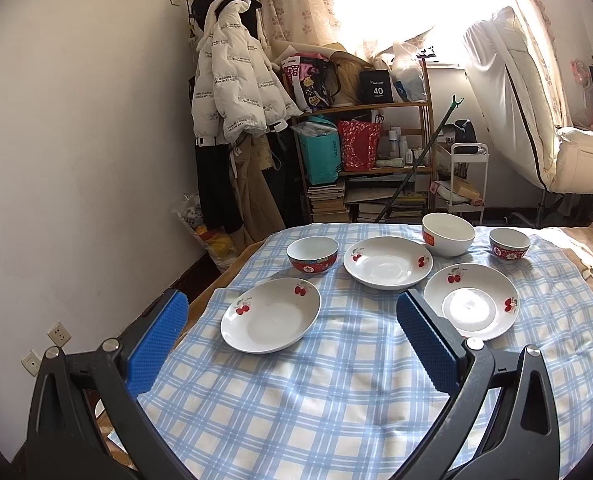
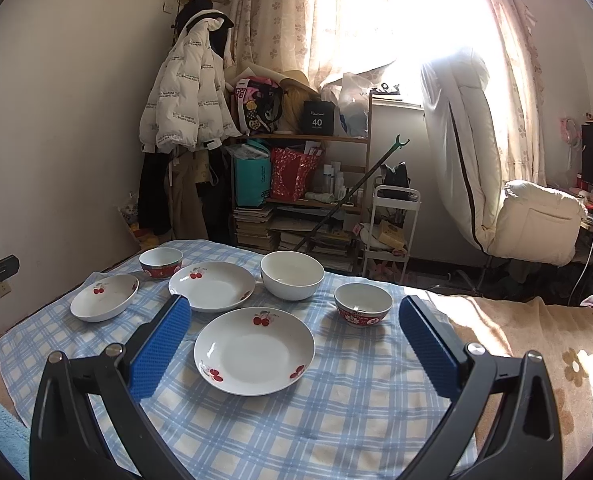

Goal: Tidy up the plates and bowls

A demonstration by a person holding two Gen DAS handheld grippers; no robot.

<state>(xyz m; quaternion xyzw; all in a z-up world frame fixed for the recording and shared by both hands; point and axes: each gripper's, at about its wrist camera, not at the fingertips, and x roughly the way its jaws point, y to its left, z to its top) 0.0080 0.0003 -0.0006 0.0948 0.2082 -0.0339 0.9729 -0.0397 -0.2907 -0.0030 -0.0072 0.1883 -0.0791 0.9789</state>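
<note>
Three white cherry-print plates lie on the blue checked cloth (image 1: 316, 400): a left plate (image 1: 270, 315) (image 2: 104, 298), a middle far plate (image 1: 388, 262) (image 2: 211, 286) and a right near plate (image 1: 471, 301) (image 2: 254, 351). Two red-patterned small bowls stand at the far left (image 1: 312, 255) (image 2: 161, 263) and far right (image 1: 509, 245) (image 2: 362, 305). A large white bowl (image 1: 448, 234) (image 2: 292, 275) stands between them. My left gripper (image 1: 292, 344) hovers open above the near cloth, nothing between its blue pads. My right gripper (image 2: 292, 354) is open too, framing the right near plate from above.
The cloth covers a bed with a beige blanket (image 2: 536, 344) to the right. Beyond the far edge stand a cluttered wooden shelf (image 1: 368, 152), hanging coats (image 1: 232, 88), a white trolley (image 2: 392, 232) and a padded chair (image 2: 532, 220). A white wall (image 1: 76, 160) is on the left.
</note>
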